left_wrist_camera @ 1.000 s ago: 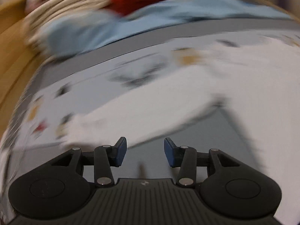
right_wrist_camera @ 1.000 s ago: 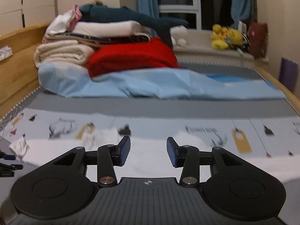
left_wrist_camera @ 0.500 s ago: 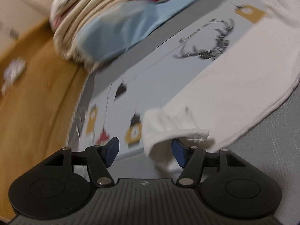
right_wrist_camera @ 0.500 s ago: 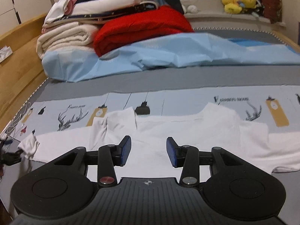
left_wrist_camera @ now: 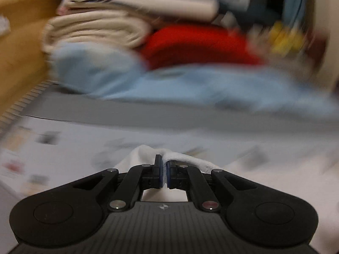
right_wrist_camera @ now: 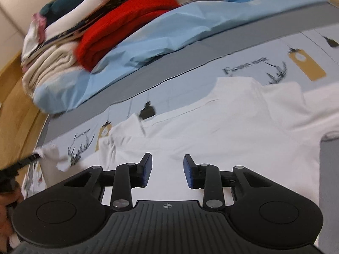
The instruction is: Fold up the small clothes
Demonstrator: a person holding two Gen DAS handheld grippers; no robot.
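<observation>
A white long-sleeved shirt (right_wrist_camera: 222,131) lies spread flat on the printed bed sheet (right_wrist_camera: 243,63). My left gripper (left_wrist_camera: 164,169) is shut on the shirt's left sleeve cuff (left_wrist_camera: 180,157), and the white cloth bunches around its fingertips. In the right wrist view that gripper (right_wrist_camera: 23,162) shows at the far left edge, at the sleeve end (right_wrist_camera: 53,154). My right gripper (right_wrist_camera: 167,169) is open and empty, low over the shirt's body near the collar (right_wrist_camera: 131,124).
A stack of folded bedding with a red blanket (right_wrist_camera: 127,25), cream towels (right_wrist_camera: 50,63) and a light blue sheet (right_wrist_camera: 169,31) sits at the back. A wooden bed frame (right_wrist_camera: 14,105) runs along the left.
My left gripper has shut on the sleeve cuff and swung level, with motion blur. My right gripper has tilted and moved in lower over the shirt, still open.
</observation>
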